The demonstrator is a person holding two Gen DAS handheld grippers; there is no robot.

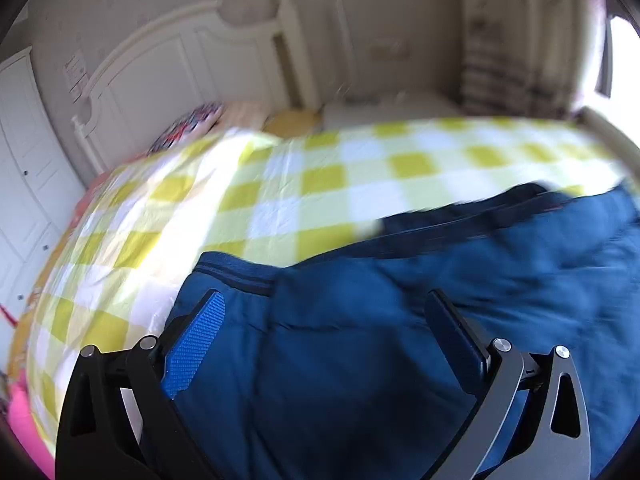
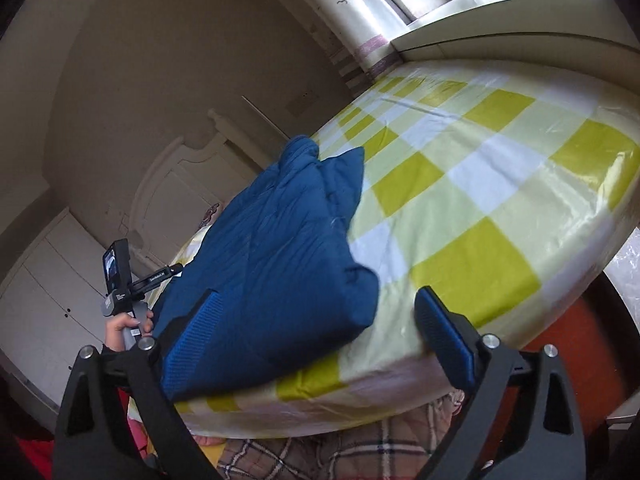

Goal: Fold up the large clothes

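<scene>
A large dark blue padded garment (image 1: pixel 420 300) lies on the bed with the yellow-and-white checked cover (image 1: pixel 280 184). My left gripper (image 1: pixel 324 304) is open just above the garment, its fingers apart over the cloth near a ribbed hem. In the right wrist view the garment (image 2: pixel 280 248) lies folded along the bed's near left side. My right gripper (image 2: pixel 316 312) is open at the bed's near edge, with the garment's near corner between its fingers, untouched. The hand-held left gripper (image 2: pixel 120 280) shows at the left beyond the garment.
A white headboard (image 1: pixel 172 64) and white wardrobe doors (image 1: pixel 24 168) stand at the left. Pillows (image 1: pixel 192 128) lie at the head of the bed. A window sill (image 2: pixel 500 20) and curtain (image 2: pixel 344 20) are beyond the bed. A plaid cloth (image 2: pixel 320 452) hangs below the bed edge.
</scene>
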